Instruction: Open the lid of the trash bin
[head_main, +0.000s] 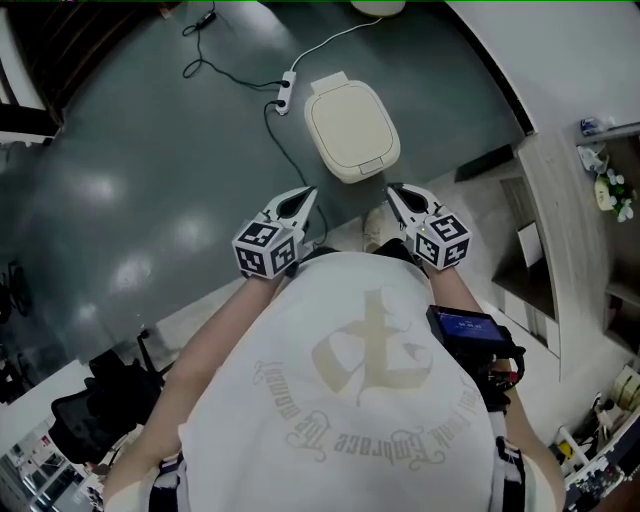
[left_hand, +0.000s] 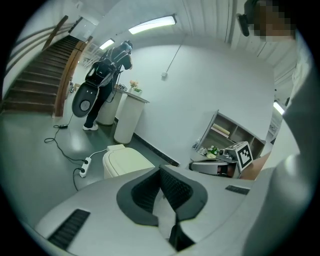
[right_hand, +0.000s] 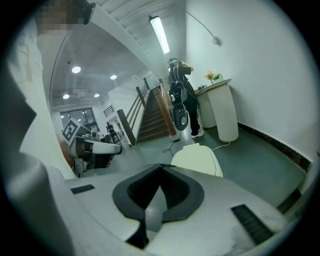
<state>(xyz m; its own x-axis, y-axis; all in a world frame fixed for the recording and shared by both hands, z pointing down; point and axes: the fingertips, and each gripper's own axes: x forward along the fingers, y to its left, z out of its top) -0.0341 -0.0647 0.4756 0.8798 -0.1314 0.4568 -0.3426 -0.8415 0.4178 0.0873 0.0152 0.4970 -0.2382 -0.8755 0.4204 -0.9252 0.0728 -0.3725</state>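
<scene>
The trash bin (head_main: 351, 128) is cream-coloured and stands on the grey floor ahead of me with its lid down. My left gripper (head_main: 307, 194) and right gripper (head_main: 392, 190) are held side by side at chest height, both short of the bin and apart from it. Each is shut, tips together with nothing between them. In the left gripper view the left gripper (left_hand: 161, 169) has the bin (left_hand: 125, 161) beyond its tips and the other gripper (left_hand: 220, 166) to the right. In the right gripper view the right gripper (right_hand: 161, 166) points at the bin (right_hand: 196, 159).
A white power strip (head_main: 284, 92) with a black cable lies on the floor left of the bin. A white wall and wooden shelving (head_main: 560, 230) run along the right. A white pedestal (left_hand: 127, 117) and a standing person (left_hand: 102, 85) are farther back, near a staircase (left_hand: 35, 75).
</scene>
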